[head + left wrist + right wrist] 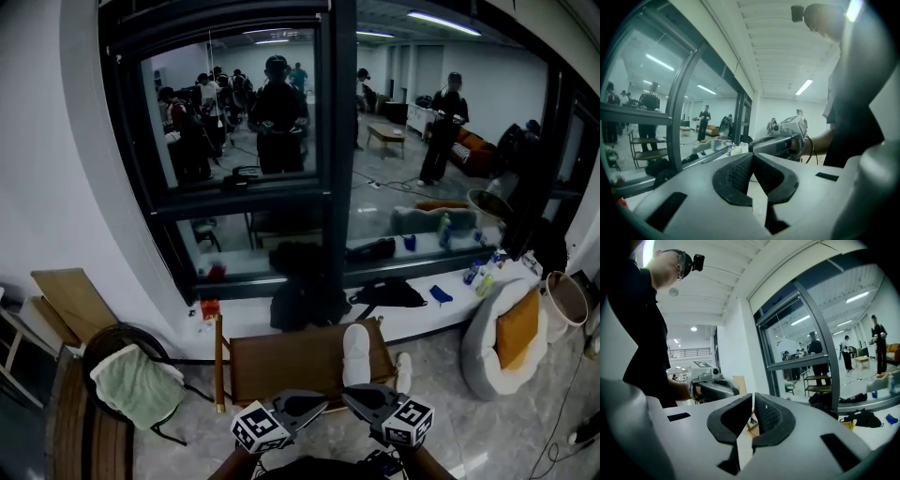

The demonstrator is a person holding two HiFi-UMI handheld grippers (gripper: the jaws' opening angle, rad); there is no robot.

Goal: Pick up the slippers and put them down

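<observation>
In the head view a white slipper [356, 353] lies lengthwise on a low brown bench [281, 366]. A second white slipper [403, 371] sits at the bench's right end; whether it rests on the bench or the floor I cannot tell. My left gripper [314, 405] and right gripper [354, 397] hover near the bench's front edge, pointing at each other, both shut and empty. The left gripper [752, 155] has its pads together in the left gripper view, with the right gripper [780, 143] beyond. In the right gripper view the right gripper [753, 395] is likewise closed, facing the left gripper [715, 387].
A round chair with a green cushion [136, 384] stands at the left. A white beanbag with an orange cushion [511, 333] and a basket [567, 298] are at the right. A black bag [389, 292] lies on the sill under the dark window frame [337, 187].
</observation>
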